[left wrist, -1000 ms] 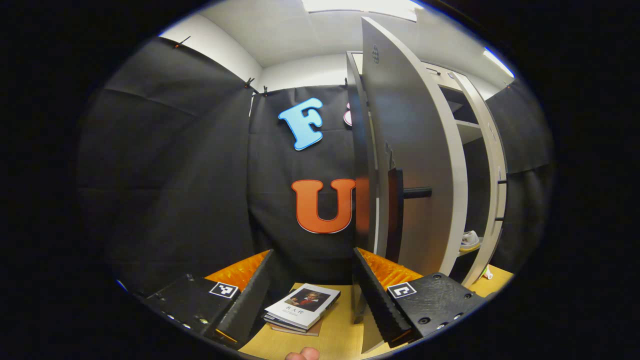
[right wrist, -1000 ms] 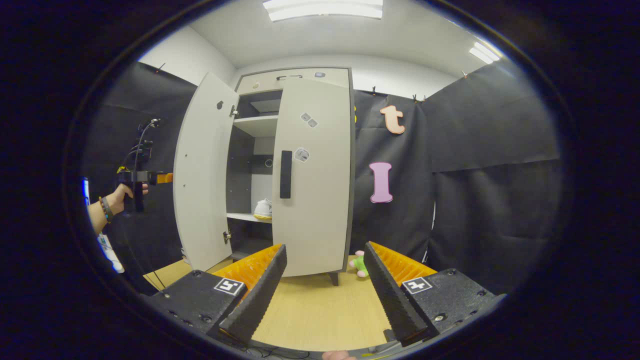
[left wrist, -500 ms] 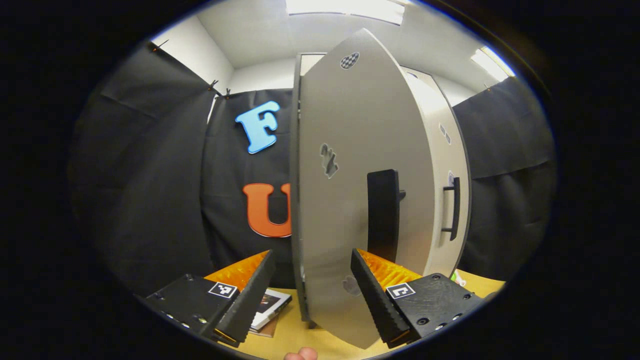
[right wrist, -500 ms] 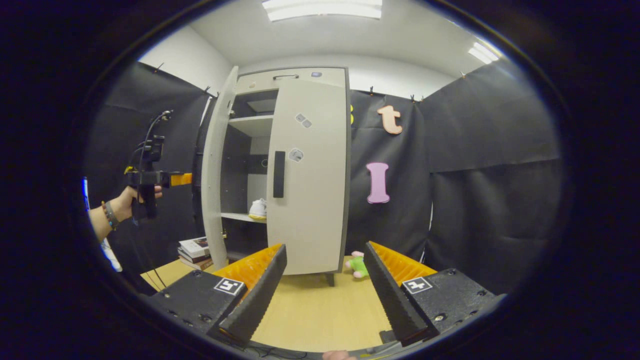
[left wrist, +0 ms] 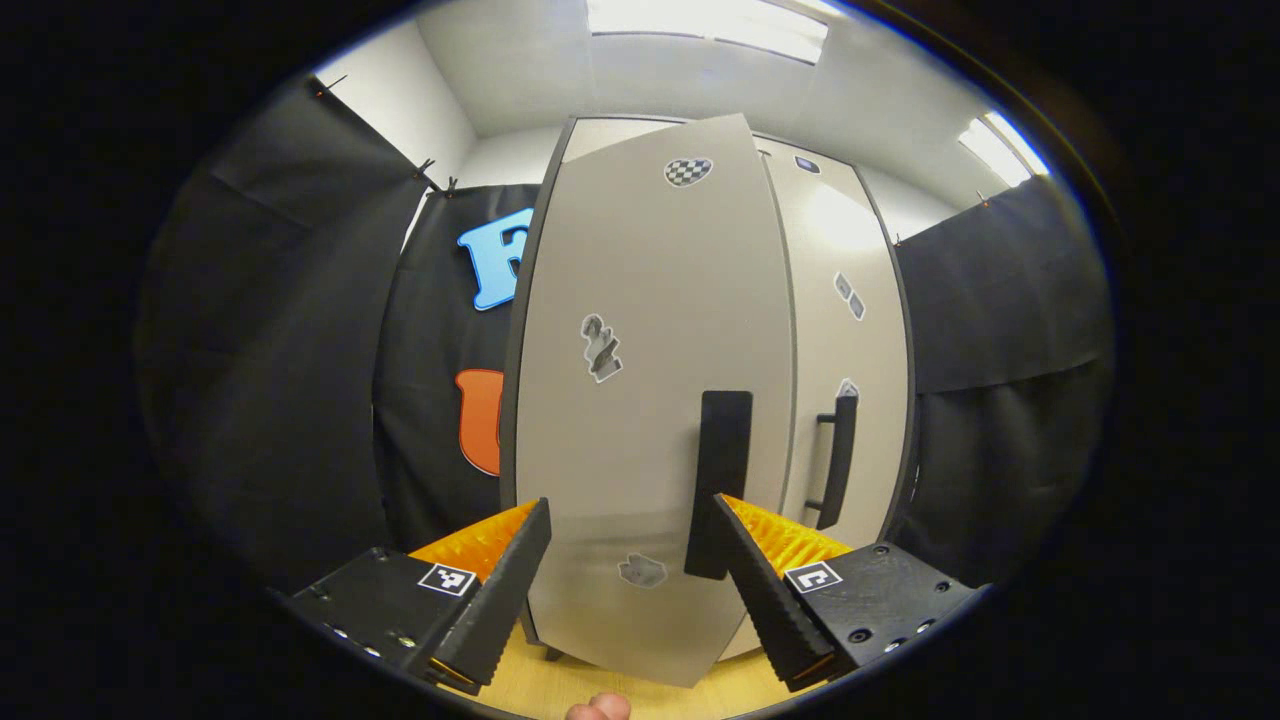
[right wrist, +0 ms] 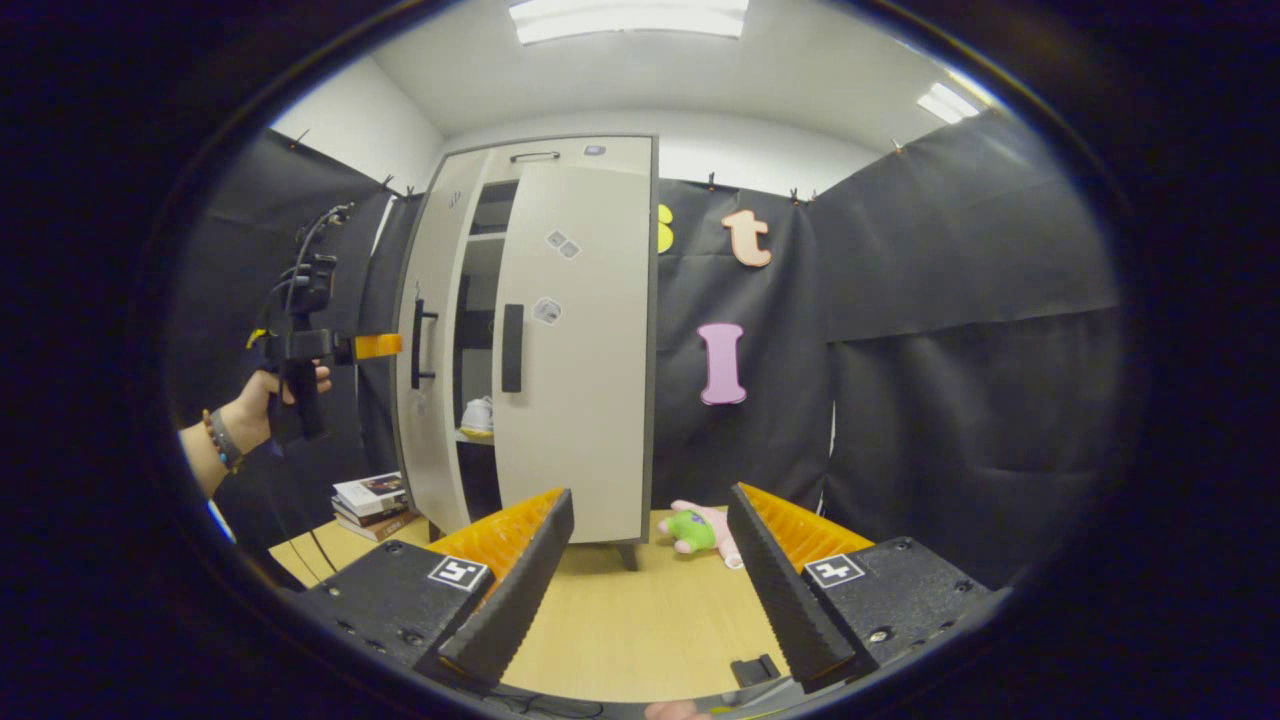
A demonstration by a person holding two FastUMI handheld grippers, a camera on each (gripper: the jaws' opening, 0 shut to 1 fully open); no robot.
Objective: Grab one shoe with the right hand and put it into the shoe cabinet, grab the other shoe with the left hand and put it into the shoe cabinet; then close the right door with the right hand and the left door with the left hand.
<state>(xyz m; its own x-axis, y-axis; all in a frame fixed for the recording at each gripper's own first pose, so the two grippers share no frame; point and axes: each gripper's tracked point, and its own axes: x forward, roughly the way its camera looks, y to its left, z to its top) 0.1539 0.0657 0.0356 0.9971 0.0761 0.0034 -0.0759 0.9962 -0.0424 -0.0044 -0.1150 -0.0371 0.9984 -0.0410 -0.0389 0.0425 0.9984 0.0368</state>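
Both grippers wide, empty: you press left gripper (left wrist: 630,580) against left door (left wrist: 640,400), gap remains; right gripper (right wrist: 645,580) far back.

Bright, even light pours down from the ceiling panels (left wrist: 710,20) above me, another strip (right wrist: 628,17) glowing in my right gripper view. There's a soft glare patch on the right door (left wrist: 835,215), and a faint sheen low on the left door (left wrist: 640,400). Fisheye bends both doors into bows toward the edges. Focus is crisp, no motion blur, only weak shadows on the wooden floor (right wrist: 640,625).
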